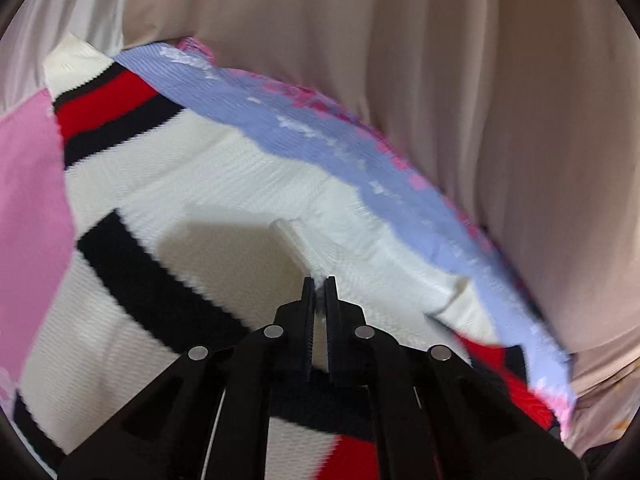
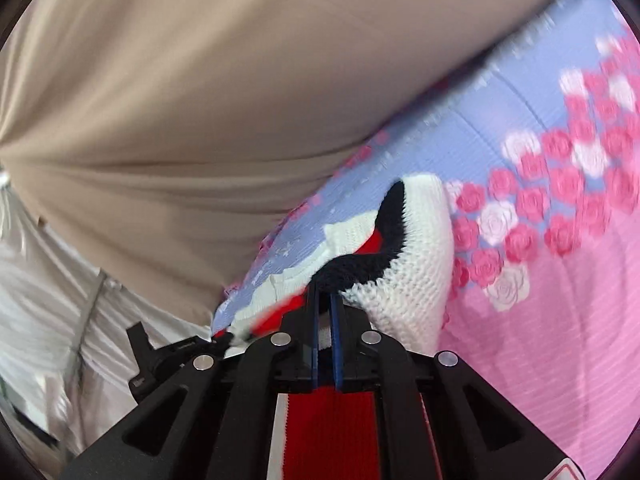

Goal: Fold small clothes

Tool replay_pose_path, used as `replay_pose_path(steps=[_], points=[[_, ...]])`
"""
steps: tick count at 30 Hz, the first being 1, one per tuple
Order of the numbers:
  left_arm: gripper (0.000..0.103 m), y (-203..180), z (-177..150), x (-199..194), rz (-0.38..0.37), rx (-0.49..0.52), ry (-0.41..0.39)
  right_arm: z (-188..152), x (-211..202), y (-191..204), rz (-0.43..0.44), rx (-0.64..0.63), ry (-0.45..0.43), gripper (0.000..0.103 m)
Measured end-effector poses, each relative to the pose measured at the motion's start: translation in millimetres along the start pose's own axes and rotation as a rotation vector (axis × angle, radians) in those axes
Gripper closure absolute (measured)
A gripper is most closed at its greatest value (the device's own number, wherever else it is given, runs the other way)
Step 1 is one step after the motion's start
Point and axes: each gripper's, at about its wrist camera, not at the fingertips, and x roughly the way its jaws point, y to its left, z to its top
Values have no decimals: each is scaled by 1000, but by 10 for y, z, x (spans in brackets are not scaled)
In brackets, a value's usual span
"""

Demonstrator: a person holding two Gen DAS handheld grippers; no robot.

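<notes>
Handling entry, item one: knit garment (image 1: 224, 176), small, soft and limp, light by the look of it; ribbed weave gives the pads good purchase, so slipping seems unlikely, though loose knit may stretch or sag if lifted by one point. Best taken at an edge or corner, both sides together, so that the fold falls evenly.

Appearance: white ground, black bands, red blocks between them; coarse ribbing; a small white tab stands up just ahead of the left gripper (image 1: 319, 280).

Location: spread beneath and ahead of the left gripper, over a mat (image 1: 340, 148) printed lilac and pink with roses. Beyond the mat, beige cloth (image 1: 440, 60) hangs in folds.

Left gripper: fingers pressed close together, a sliver of white knit seemingly nipped at their tips; blur prevents certainty as to how much is caught.

Right gripper (image 2: 325, 292): fingers drawn close, pinching a bunched edge of the same garment where black trim meets white; the knit rises in a hump just ahead and to its right, red fabric trailing beneath.

Fragility: none apparent.
</notes>
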Motion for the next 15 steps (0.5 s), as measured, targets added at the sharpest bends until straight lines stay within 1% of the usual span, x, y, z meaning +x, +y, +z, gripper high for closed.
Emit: replay_pose_path(steps=[1, 2, 3, 4, 5, 6, 8, 9, 10, 11, 12, 13, 14, 15], points=[[99, 47, -69, 139, 47, 12, 32, -20, 62, -40, -25, -7, 31, 96], [99, 102, -106, 235, 65, 4, 70, -69, 198, -159, -78, -1, 85, 96], [99, 173, -176, 319, 80, -16, 104, -127, 337, -290, -134, 17, 146, 96], [99, 212, -207, 311, 72, -24, 104, -188, 428, -387, -178, 45, 196, 96], [98, 224, -221, 292, 71, -15, 93, -200, 404, -380, -167, 56, 188, 96], [98, 218, -232, 288, 74, -1, 86, -195, 330, -307, -140, 40, 158, 96], [98, 217, -251, 311, 66, -2, 87, -164, 223, -141, -141, -40, 115, 96], [96, 229, -247, 315, 62, -8, 87, -162, 248, -134, -160, -67, 121, 96], [95, 234, -232, 319, 50, -19, 94, -173, 368, -232, -212, -65, 173, 96], [95, 267, -214, 285, 33, -33, 107, -189, 450, -373, -259, -41, 219, 100], [93, 316, -178, 220, 4, -57, 111, -210, 431, -429, -240, 2, 212, 100], [88, 405, -134, 141, -8, -73, 99, -199, 376, -425, -242, 25, 204, 97], [73, 493, -89, 51, -11, -93, 76, -186, 290, -345, -250, 17, 194, 93], [58, 616, -29, -57, -14, -118, 45, -189, 170, -200, -265, -29, 168, 89]])
